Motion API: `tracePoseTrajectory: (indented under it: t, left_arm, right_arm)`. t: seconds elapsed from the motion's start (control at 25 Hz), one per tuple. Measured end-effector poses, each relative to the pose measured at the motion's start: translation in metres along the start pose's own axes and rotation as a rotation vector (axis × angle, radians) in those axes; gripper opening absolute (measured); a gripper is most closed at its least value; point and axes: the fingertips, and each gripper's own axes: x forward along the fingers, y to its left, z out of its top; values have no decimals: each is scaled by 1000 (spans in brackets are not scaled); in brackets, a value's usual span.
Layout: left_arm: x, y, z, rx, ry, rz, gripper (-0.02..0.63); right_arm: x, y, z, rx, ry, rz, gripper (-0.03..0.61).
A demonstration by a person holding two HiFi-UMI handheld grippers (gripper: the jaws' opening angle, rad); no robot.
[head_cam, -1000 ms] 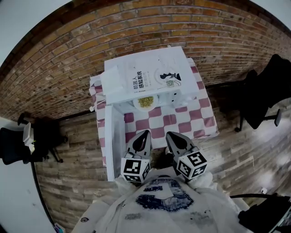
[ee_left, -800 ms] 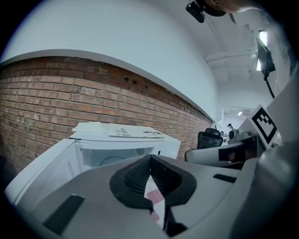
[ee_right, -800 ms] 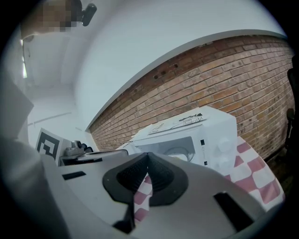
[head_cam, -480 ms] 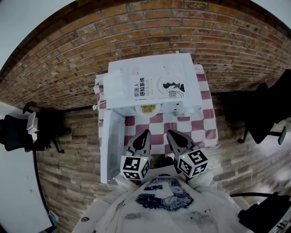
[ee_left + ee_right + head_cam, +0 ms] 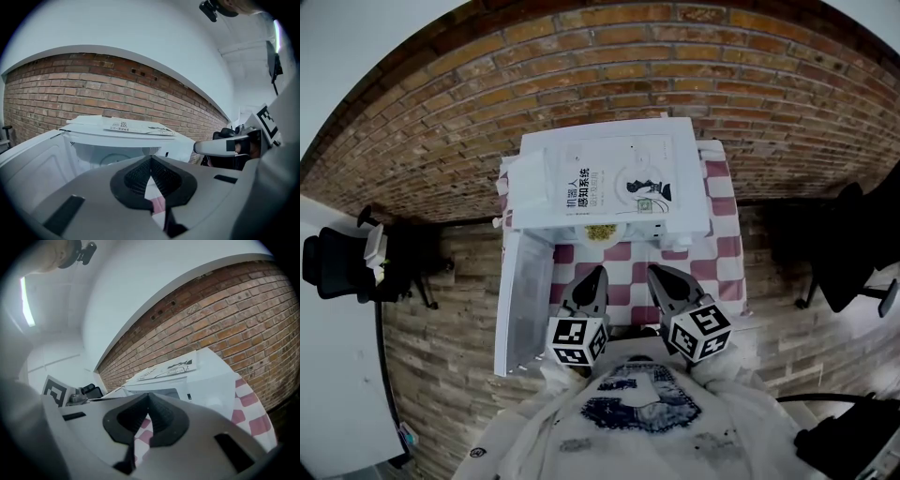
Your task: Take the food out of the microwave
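Observation:
A white microwave (image 5: 609, 183) stands on a table with a pink-and-white checked cloth (image 5: 717, 253). Its door (image 5: 525, 300) hangs wide open to the left. Inside the mouth sits a plate of yellowish food (image 5: 600, 232). My left gripper (image 5: 595, 274) and right gripper (image 5: 656, 272) hover side by side just short of the opening, both shut and empty. The left gripper view has the left gripper (image 5: 151, 159) aimed at the open cavity of the microwave (image 5: 117, 140). The right gripper (image 5: 150, 397) points at the microwave (image 5: 187, 376) from the right.
A brick wall (image 5: 609, 75) backs the table. A printed sheet (image 5: 614, 178) lies on the microwave's top. Black office chairs stand at the left (image 5: 337, 267) and at the right (image 5: 853, 244) on the wood floor (image 5: 441, 356).
Both grippers have moved closer to the microwave's mouth, still shut. The gap between their tips and the plate has narrowed.

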Motion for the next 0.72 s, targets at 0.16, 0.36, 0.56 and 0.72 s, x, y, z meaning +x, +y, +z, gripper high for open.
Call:
tracePoseTrajectory:
  t: [0.16, 0.36, 0.56, 0.72]
  left_arm:
    - [7, -3, -5, -2, 10, 10, 9]
    - [10, 1, -9, -10, 20, 30, 9]
    - [19, 7, -19, -77, 19, 11, 9]
    - [30, 16, -30, -123, 31, 4, 9]
  right_arm:
    - [0, -10, 2, 1, -2, 10, 14]
    - [5, -11, 4, -3, 3, 28, 14]
    - [13, -11, 1, -9, 22, 41, 14]
    - [21, -12, 1, -18, 34, 43, 14]
